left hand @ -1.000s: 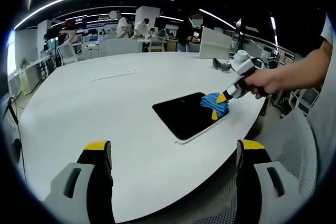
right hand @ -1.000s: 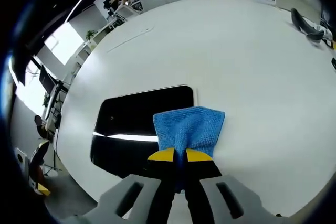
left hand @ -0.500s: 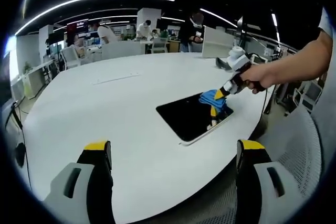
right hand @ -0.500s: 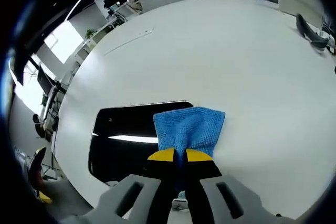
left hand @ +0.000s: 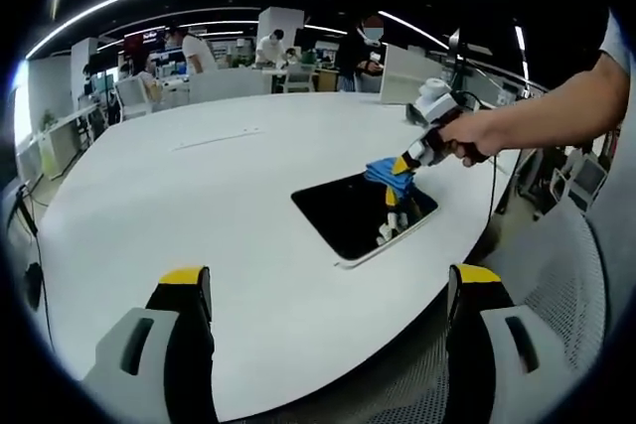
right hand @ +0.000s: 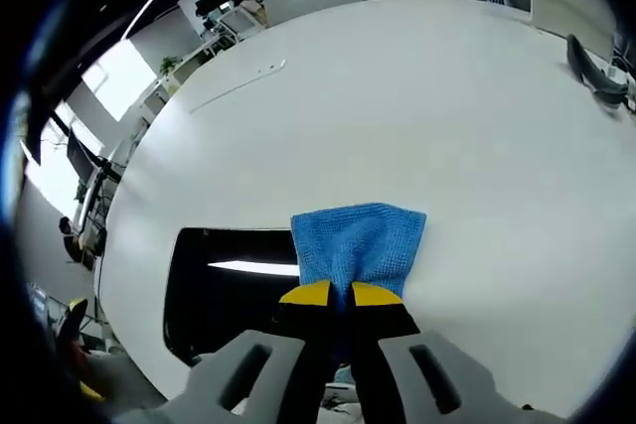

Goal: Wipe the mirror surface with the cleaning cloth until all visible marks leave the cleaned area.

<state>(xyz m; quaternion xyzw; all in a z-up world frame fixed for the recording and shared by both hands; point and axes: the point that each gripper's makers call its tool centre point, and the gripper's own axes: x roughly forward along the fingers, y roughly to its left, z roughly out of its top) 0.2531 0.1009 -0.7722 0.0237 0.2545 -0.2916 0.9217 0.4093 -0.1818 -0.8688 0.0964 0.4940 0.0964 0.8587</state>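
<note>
A dark rectangular mirror lies flat on the white table near its right edge. In the left gripper view a person's hand holds the right gripper above the mirror's far corner, shut on a blue cleaning cloth. In the right gripper view the cloth hangs from the right gripper, covering the mirror's right end. The mirror reflects a ceiling light strip. My left gripper is open over the table's near edge, well short of the mirror.
A dark curved object lies on the table at the far right. Desks, chairs and several people stand in the office beyond the table. A mesh chair sits by the table's near right edge.
The right gripper has carried the cloth along the mirror toward its far corner. The left gripper has stayed open in place.
</note>
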